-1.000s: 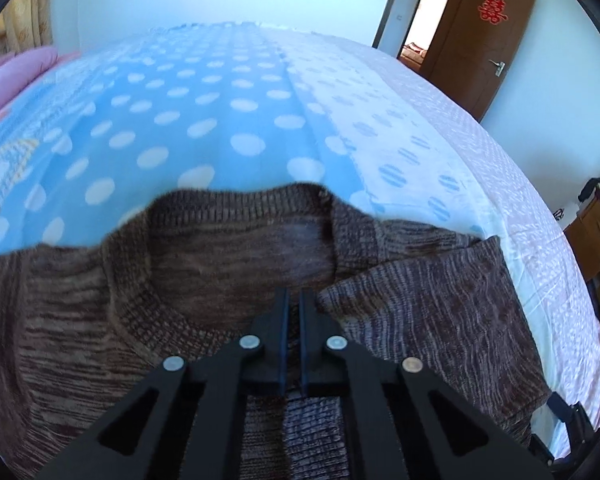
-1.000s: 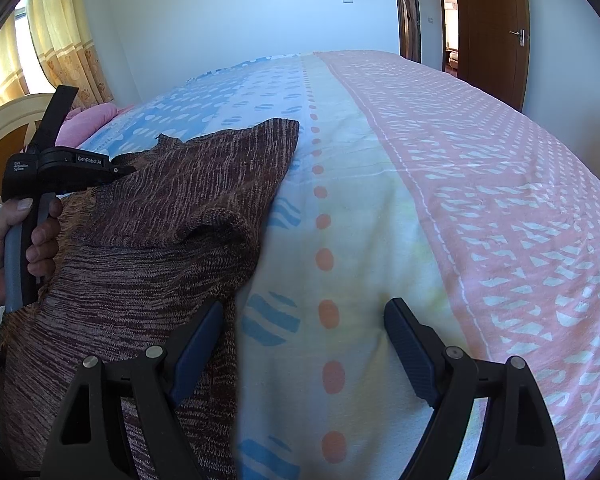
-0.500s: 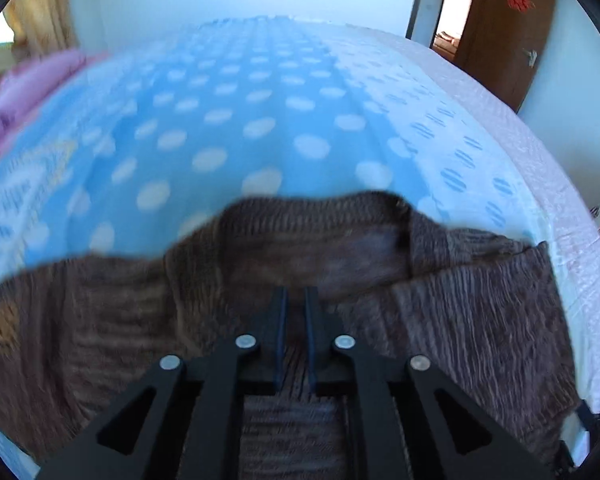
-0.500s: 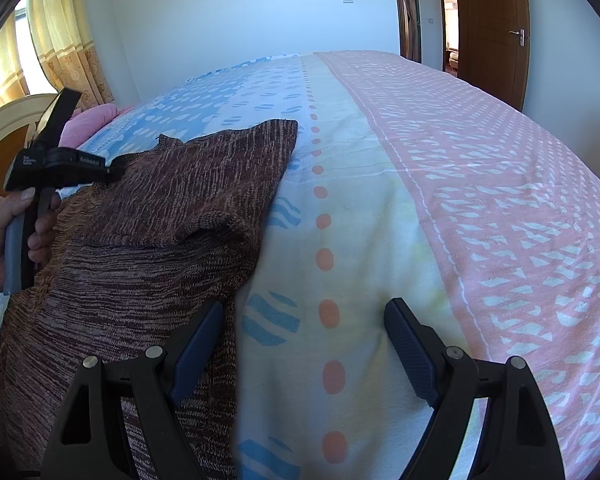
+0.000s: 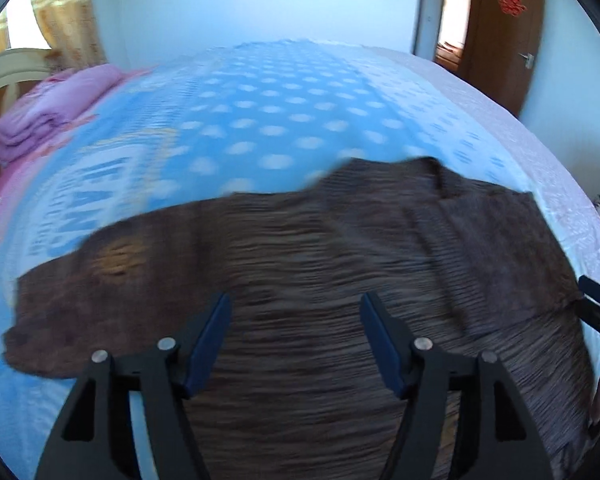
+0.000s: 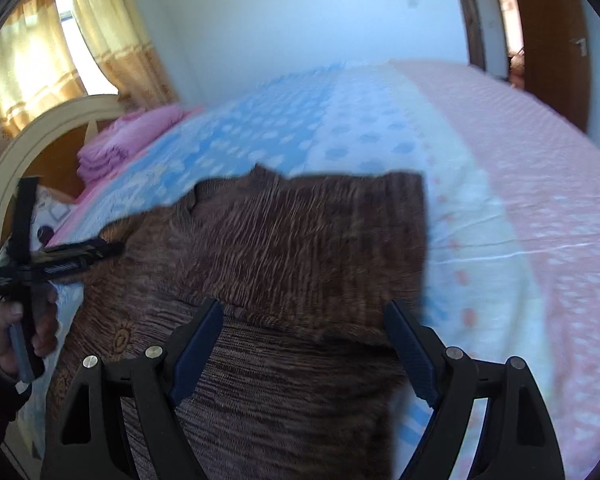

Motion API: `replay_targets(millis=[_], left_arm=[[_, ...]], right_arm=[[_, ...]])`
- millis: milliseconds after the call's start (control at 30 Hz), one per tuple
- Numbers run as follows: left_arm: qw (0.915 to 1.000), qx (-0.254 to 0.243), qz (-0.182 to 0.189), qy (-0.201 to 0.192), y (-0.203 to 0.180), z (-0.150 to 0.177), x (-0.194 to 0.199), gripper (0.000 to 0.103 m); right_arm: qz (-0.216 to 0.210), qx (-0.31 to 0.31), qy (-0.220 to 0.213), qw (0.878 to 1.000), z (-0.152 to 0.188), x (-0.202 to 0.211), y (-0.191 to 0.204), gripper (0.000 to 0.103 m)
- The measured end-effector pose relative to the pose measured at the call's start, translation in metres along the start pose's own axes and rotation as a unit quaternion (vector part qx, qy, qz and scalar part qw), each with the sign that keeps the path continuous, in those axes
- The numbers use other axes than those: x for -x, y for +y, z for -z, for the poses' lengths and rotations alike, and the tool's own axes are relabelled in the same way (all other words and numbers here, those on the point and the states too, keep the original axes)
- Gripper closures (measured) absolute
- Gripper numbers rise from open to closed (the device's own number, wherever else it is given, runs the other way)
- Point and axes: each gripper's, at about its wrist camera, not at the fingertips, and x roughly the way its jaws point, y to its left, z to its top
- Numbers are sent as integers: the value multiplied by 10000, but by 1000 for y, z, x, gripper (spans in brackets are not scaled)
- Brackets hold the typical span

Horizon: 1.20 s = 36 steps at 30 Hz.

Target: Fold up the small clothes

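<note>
Sweater (image 5: 340,264), brown knit — spread flat on the bedspread (image 5: 260,120) near its front edge, one sleeve folded over the body, presumably a first fold laid. Folded pink bedding (image 5: 40,116) sits at the bed's far left corner. Left gripper (image 5: 296,340) — jaws just opened wide, nothing between the pads, poised above the knit. Right gripper (image 6: 304,344) — wide apart, empty, hovering over the folded sleeve, likely choosing a next pinch.

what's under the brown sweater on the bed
The brown knit sweater lies flat on the polka-dot bedspread, which shows all around it. Whether anything else lies beneath cannot be seen; the knit covers it.
</note>
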Motion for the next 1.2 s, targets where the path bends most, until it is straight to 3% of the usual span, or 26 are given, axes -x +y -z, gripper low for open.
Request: replay_targets(millis=[33, 167, 267, 333, 500, 600, 667, 700, 900, 1067, 1167, 1200], left_arm=[[9999, 33, -139, -24, 13, 3, 3, 25], [9965, 394, -738, -16, 88, 18, 7, 24], [9881, 852, -1272, 130, 154, 32, 4, 24], [9798, 1260, -1542, 189, 196, 42, 4, 24], [9553, 2228, -1930, 221, 271, 64, 8, 24], [9473, 2572, -1889, 277, 291, 70, 7, 24], [9461, 2664, -1823, 255, 295, 72, 6, 24], [9501, 2621, -1667, 286, 296, 72, 5, 24], [9537, 2705, -1291, 243, 295, 67, -7, 24], [9515, 2910, -930, 347, 290, 61, -17, 37], [9456, 3148, -765, 285, 294, 57, -20, 37], [9436, 3223, -709, 264, 295, 57, -20, 41]], right_arm=[[110, -14, 164, 9998, 3, -8, -3, 20], [66, -56, 141, 9999, 11, -3, -8, 20], [691, 577, 375, 9952, 15, -4, 17, 20], [915, 602, 345, 9934, 12, -2, 28, 20], [623, 619, 95, 9961, -3, -13, 62, 20], [342, 584, 334, 9971, -1, -36, 70, 20], [485, 723, 359, 9956, 6, -42, 76, 20], [549, 818, 344, 9945, 8, -41, 80, 20], [656, 935, 253, 9931, 19, -33, 82, 19], [686, 909, 132, 9934, 23, -28, 80, 19], [674, 884, 95, 9938, 23, -27, 80, 19], [667, 877, 90, 9939, 23, -27, 79, 19]])
